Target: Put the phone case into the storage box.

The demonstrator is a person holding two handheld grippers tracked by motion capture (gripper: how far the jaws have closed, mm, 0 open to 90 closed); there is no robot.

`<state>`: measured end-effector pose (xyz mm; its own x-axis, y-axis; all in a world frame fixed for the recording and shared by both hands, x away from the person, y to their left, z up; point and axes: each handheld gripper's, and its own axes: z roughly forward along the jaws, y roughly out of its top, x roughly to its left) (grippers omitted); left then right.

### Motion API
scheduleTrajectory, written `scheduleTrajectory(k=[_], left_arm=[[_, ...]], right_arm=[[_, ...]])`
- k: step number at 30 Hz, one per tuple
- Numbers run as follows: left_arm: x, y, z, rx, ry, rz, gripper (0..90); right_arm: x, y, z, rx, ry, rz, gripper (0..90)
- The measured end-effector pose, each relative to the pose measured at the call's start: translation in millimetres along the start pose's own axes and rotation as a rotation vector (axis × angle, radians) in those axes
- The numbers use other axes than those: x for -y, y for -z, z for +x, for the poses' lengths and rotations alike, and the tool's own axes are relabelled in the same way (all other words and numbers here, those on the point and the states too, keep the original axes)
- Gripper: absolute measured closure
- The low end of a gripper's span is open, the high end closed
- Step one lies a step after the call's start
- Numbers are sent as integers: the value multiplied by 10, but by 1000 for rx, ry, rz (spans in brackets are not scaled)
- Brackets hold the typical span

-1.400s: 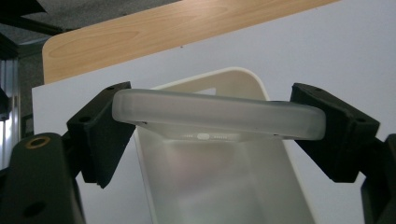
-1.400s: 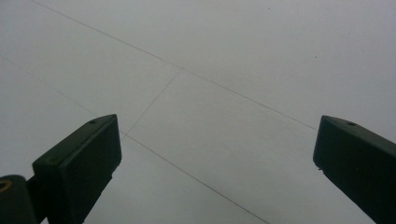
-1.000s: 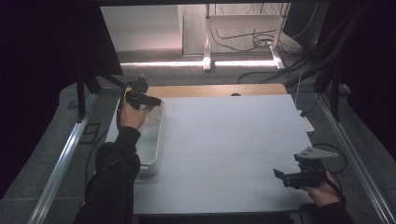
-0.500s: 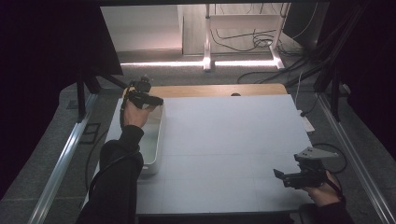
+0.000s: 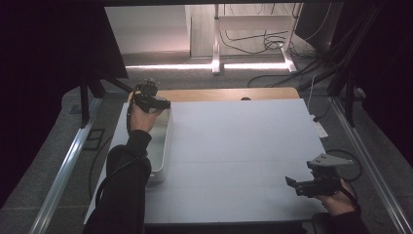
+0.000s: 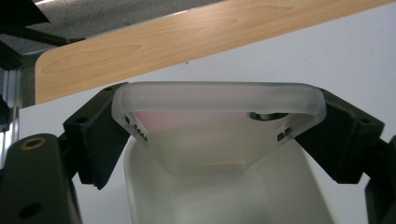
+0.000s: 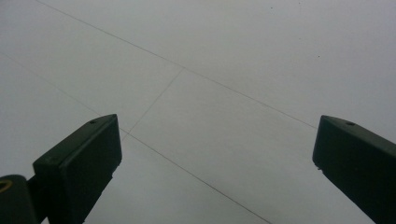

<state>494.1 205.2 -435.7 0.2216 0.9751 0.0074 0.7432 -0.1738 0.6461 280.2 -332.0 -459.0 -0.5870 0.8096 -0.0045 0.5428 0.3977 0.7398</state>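
Note:
A translucent frosted phone case (image 6: 217, 100) spans the gap between my left gripper's (image 6: 219, 133) black jaws, one side against each pad. The jaws have just been opening a little, and the case still sits between them. Below it lies a white tray (image 6: 224, 200). In the high view the left gripper (image 5: 165, 103) hovers over the far end of that tray (image 5: 160, 146) at the table's left side. My right gripper (image 5: 291, 183) rests near the front right corner, and its jaws (image 7: 217, 149) stand wide open over the bare white tabletop.
A wooden table edge (image 5: 229, 93) runs behind the white surface (image 5: 234, 146). Thin pencil-like lines cross the white top (image 7: 187, 70). Beyond the table are a metal stand and cables (image 5: 253, 44) on the floor.

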Motion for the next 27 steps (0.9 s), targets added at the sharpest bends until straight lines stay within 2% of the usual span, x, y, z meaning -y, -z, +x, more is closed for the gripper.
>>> scheduleTrajectory(k=[8,17,27], left_arm=[[20,-32,-4,-19,-28,-27,82],[15,-10,20,-24,-12,-39,18],[45,81,56,18,-9,-76,11]], right_arm=[[0,0,-3,-2,-1,2,9],[0,1,-1,-3,1,2,9],[0,-1,-8,-1,-5,3,3]])
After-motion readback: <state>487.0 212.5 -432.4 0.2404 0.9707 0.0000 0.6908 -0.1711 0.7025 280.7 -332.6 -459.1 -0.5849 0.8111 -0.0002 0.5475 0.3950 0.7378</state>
